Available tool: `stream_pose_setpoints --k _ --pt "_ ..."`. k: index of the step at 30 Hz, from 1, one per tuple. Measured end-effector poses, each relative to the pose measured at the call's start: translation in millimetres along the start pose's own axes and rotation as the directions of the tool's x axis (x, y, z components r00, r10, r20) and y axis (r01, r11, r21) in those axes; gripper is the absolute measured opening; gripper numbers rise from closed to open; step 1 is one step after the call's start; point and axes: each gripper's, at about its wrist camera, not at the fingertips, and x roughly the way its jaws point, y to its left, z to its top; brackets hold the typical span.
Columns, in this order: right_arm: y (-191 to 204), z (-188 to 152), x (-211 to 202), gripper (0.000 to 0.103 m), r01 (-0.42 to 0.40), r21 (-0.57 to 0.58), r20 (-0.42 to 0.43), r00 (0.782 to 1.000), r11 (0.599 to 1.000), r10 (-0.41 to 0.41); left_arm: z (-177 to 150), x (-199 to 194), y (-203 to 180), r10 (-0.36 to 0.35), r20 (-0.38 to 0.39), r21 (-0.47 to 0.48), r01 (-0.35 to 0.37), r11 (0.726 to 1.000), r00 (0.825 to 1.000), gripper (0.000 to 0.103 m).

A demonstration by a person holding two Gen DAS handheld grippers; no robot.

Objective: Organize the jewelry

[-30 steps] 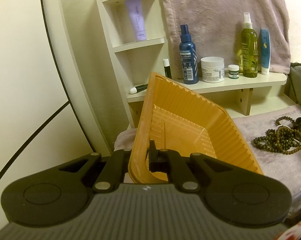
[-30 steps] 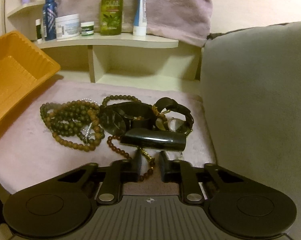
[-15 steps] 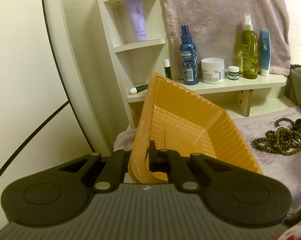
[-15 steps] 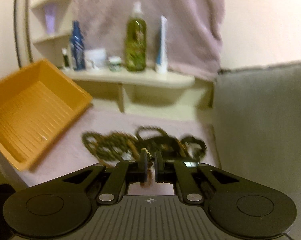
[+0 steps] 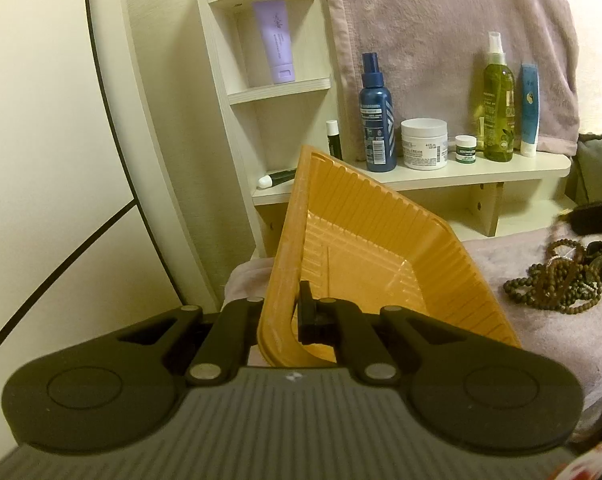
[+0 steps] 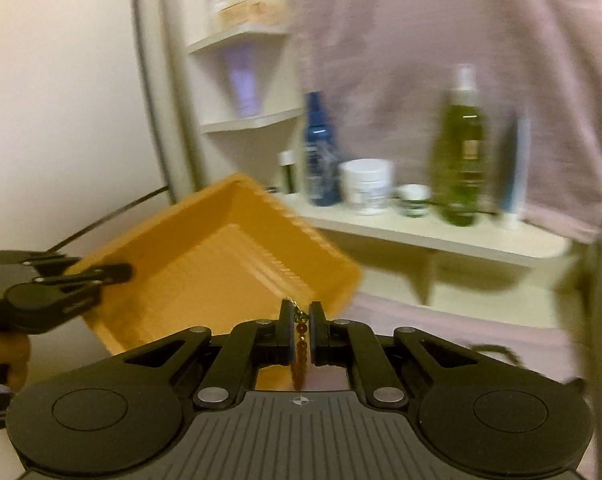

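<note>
Change: since a second ago the right gripper (image 6: 301, 322) has lifted off the pile and swung toward the tray, a reddish bead string (image 6: 300, 346) pinched in its jaws; the left gripper has held its place.
Meaning: judging by this, the string is on its way into the tray; nothing lies in the tray yet.
Left view, grip: left gripper (image 5: 279, 312) clenched on the near wall of the orange tray (image 5: 365, 256), which sits tilted.
Left view, jewelry: bead pile (image 5: 557, 284) at three o'clock on the pink cloth (image 5: 501, 256), well apart from the tray.
Left view, surroundings: shelf (image 5: 461, 174) at one o'clock with a blue bottle (image 5: 376, 120), white jar (image 5: 424, 143) and green bottle (image 5: 499, 108).
Right view, grip: jaws shut on the string, which hangs between them; tray at ten o'clock.
Right view, obstacles: the tray's raised near rim lies just ahead and the string must clear it; the frame is blurred.
</note>
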Motion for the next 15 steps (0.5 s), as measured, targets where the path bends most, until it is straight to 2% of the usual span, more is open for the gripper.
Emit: stream_pose_setpoints --k 6,12,13,15 --pt "22 -9 40 0.007 -0.094 -0.014 -0.094 0.991 0.995 0.093 0 0 0 0.0 0.001 -0.003 0.0 1.0 1.0 0.004" --pt "29 -16 63 0.007 -0.146 0.003 -0.13 0.981 0.989 0.145 0 -1 0 0.0 0.0 -0.006 0.0 1.0 1.0 0.004" --pt "29 -17 65 0.009 -0.152 0.013 -0.136 0.979 0.988 0.153 0 -1 0 0.001 0.0 -0.007 -0.001 1.0 1.0 0.004" --pt "25 -18 66 0.02 -0.144 0.042 -0.136 0.979 0.989 0.149 0 -1 -1 0.003 -0.001 -0.008 -0.003 1.0 1.0 0.004"
